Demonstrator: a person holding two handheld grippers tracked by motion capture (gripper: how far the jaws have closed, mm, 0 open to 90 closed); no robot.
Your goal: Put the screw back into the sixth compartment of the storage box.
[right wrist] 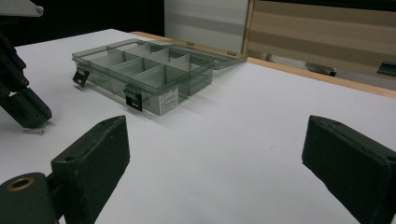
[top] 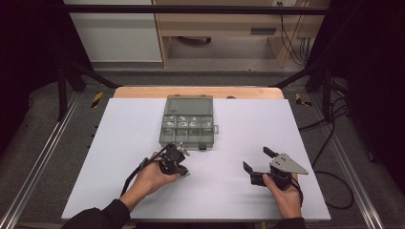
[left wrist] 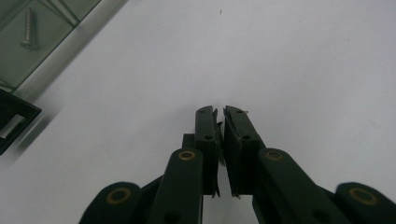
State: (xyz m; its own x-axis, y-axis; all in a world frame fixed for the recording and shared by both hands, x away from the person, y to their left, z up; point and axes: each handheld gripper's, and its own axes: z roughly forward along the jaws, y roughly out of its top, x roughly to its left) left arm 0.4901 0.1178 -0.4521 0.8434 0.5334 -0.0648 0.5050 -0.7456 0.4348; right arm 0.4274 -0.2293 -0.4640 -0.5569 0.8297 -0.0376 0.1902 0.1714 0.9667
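The compartment box (top: 187, 121) sits near the middle of the counter (top: 124, 143), a little toward the far edge, lid (top: 189, 104) thrown open and lying flat behind it. It's clear, grey-tinted plastic, split into small cells, with two black latches (right wrist: 133, 100) hanging off the near wall and a small white label (right wrist: 168, 100) on one end. Small pale pieces lie in the middle row of cells, too small to make out from above. In the left gripper view a single silver screw (left wrist: 29, 30) rests in one cell at the top left corner.

Plenty of open white surface here: wide bare stretches to the left and right of the box, and a clear band between the box and the near edge.

Left hand-held gripper (top: 180, 168) is down just in front of the box's near wall, tilted tip-down toward the counter, jaws drawn together with barely a sliver between them; whether anything is pinched there, I cannot tell. In the right gripper view a small screw (right wrist: 35, 131) lies on the counter right at that gripper's tip.

Right hand-held gripper (top: 256, 161) is well off to the right, near the front edge, jaws spread wide apart, with the box ahead and to its left. Beyond the counter's wooden far edge stands a pale wooden shelf unit (top: 224, 28), cables (top: 329, 143) trailing on the floor at right.
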